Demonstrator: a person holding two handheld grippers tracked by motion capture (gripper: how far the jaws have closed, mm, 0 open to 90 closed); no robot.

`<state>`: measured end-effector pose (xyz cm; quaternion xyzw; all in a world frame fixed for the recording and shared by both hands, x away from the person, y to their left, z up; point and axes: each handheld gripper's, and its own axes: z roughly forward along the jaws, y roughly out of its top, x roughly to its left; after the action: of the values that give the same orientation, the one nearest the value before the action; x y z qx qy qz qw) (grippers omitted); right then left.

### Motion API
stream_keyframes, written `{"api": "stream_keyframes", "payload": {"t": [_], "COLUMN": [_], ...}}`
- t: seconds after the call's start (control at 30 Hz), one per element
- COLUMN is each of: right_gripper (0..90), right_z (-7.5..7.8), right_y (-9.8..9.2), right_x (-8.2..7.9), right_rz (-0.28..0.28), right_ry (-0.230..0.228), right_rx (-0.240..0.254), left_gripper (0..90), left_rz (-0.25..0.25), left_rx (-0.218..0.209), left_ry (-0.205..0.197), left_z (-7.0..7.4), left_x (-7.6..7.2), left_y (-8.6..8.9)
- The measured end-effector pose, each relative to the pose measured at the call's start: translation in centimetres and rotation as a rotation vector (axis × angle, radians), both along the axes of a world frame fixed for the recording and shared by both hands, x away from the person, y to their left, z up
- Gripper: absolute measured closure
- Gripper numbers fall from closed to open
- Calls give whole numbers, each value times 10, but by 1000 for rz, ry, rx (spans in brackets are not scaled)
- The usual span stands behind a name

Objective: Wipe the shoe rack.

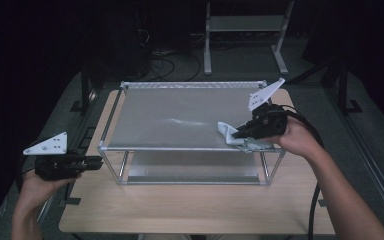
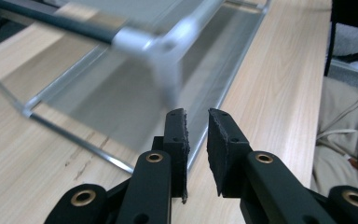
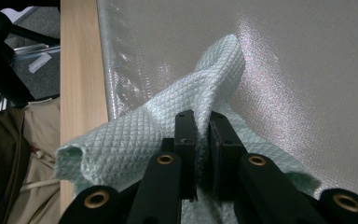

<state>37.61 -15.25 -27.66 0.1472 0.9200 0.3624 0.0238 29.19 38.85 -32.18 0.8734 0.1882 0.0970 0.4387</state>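
Note:
A metal-framed rack with a frosted top panel (image 1: 175,117) stands on the wooden table (image 1: 190,205). A pale green quilted cloth (image 1: 226,130) lies crumpled on the panel's near right corner, and my right gripper (image 1: 236,134) is shut on it. In the right gripper view the jaws (image 3: 203,119) pinch a fold of the cloth (image 3: 130,144) against the panel (image 3: 307,70). My left gripper (image 1: 99,161) hovers left of the rack's near left corner post, pointing at it. Its jaws (image 2: 197,114) stand slightly apart with nothing between them, the blurred corner (image 2: 161,46) just ahead.
The rack has a lower shelf (image 1: 190,167) under the top panel. Bare table runs along the front edge. A grey metal stand (image 1: 245,30) and cables (image 1: 167,62) sit on the dark floor beyond the table. The person's trouser leg (image 2: 345,121) is beside the table edge.

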Motion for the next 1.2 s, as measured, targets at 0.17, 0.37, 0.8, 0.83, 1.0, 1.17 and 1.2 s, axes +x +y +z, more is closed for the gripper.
{"api": "stream_keyframes", "payload": {"t": [0.17,0.37,0.8,0.83,1.0,1.17,1.2], "right_gripper": [828,829,831,831,832,832,831], "right_z": [-1,-1,-1,-1,-1,-1,0], "right_y": [13,22,31,31,31,32,32], "right_x": [4,5,-2,-2,-2,-2,-2], "right_rz": [10,19,47,47,48,49,51], "right_ry": [-7,-11,-11,-11,-5,-2,-5], "right_rx": [5,9,3,3,4,4,2], "left_gripper": [770,763,754,750,754,743,742], "left_rz": [-37,-80,-138,-138,-137,-130,-125], "left_rx": [2,-6,-17,-17,-41,-43,-41], "left_ry": [-17,-43,-58,-58,-55,-59,-62], "left_z": [9,23,39,39,37,37,38], "left_x": [-1,1,17,17,20,20,20], "left_y": [-13,-30,-66,-66,-67,-66,-66]}}
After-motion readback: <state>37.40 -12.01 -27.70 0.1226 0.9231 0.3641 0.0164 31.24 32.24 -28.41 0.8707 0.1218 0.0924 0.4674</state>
